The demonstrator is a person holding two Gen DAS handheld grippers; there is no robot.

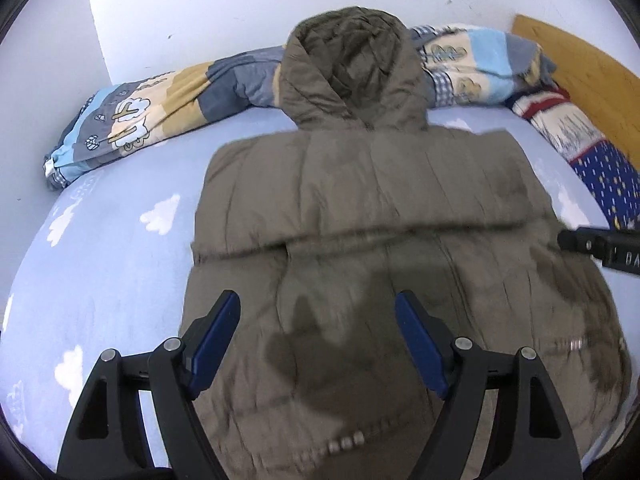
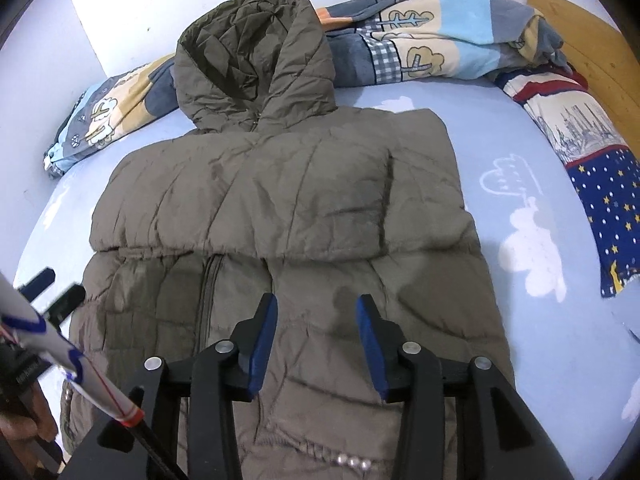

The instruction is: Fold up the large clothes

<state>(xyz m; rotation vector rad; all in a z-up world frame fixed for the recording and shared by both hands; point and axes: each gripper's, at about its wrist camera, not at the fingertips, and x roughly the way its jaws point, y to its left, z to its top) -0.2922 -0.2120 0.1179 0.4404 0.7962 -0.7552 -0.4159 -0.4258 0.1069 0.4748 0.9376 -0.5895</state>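
Note:
An olive-brown quilted hooded coat lies flat on the bed, its hood toward the wall and both sleeves folded in across the chest. My left gripper hovers above the coat's lower left part, jaws wide apart and nothing between them. My right gripper hangs over the lower middle of the coat, beside the zip, jaws apart and holding nothing. The left gripper's fingertips also show at the left edge of the right wrist view.
The bed sheet is light blue with white clouds. A rolled patterned blanket lies along the wall behind the hood. A navy starred cloth sits at the right by a wooden headboard. A hand shows at lower left.

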